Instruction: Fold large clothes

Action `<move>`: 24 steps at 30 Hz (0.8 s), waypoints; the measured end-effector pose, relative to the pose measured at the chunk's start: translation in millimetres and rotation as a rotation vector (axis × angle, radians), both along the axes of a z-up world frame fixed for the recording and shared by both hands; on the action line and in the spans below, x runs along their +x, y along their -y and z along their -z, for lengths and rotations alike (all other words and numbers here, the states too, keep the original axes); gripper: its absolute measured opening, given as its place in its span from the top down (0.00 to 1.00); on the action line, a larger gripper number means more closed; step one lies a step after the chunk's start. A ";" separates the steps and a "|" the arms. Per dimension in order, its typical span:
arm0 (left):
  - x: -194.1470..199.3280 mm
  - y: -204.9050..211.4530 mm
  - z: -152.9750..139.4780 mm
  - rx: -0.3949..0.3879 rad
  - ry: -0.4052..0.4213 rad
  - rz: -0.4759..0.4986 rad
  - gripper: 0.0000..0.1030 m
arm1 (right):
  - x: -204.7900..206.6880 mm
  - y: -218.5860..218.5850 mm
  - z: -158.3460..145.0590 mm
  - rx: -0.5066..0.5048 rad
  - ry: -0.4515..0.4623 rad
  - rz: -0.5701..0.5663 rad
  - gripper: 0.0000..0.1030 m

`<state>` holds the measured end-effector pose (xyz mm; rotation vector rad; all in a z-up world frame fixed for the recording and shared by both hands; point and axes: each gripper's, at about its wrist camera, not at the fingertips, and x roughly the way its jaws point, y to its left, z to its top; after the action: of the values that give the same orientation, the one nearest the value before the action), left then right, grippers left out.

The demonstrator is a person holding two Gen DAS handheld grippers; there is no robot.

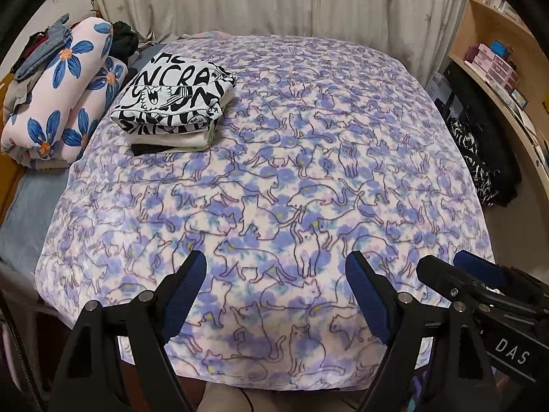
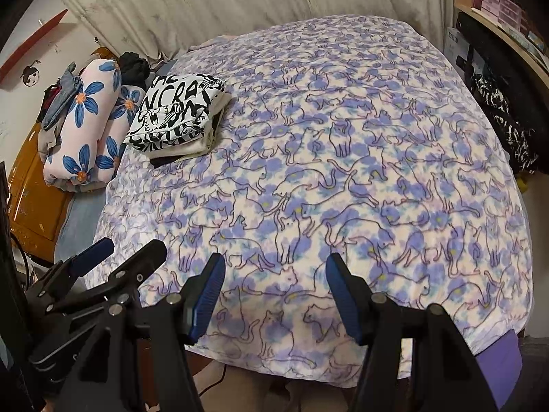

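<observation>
A stack of folded clothes (image 1: 175, 103), topped by a black-and-white lettered garment, lies at the far left of the bed on the purple cat-print blanket (image 1: 308, 171). It also shows in the right wrist view (image 2: 178, 116), on the blanket (image 2: 343, 171). My left gripper (image 1: 276, 271) is open and empty above the bed's near edge. My right gripper (image 2: 274, 274) is open and empty, just to the right of the left one; it shows in the left wrist view (image 1: 459, 267). The left gripper shows in the right wrist view (image 2: 127, 250).
Rolled flower-print bedding (image 1: 65, 92) with loose clothes on top lies left of the stack. Curtains (image 1: 274, 0) hang behind the bed. Wooden shelves (image 1: 497, 68) and a black patterned bag (image 1: 477, 158) stand at the right. An orange cabinet (image 2: 31, 199) stands at the left.
</observation>
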<state>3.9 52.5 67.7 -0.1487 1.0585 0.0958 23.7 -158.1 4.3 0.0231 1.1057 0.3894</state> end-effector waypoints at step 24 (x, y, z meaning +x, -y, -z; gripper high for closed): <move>4.5 -1.0 0.2 0.002 -0.007 0.004 0.20 | -3.8 0.1 5.0 0.001 -0.012 -0.002 0.41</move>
<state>8.4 53.5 67.5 -0.1448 1.0657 0.0934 19.9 -158.2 -0.7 0.0254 1.1175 0.3923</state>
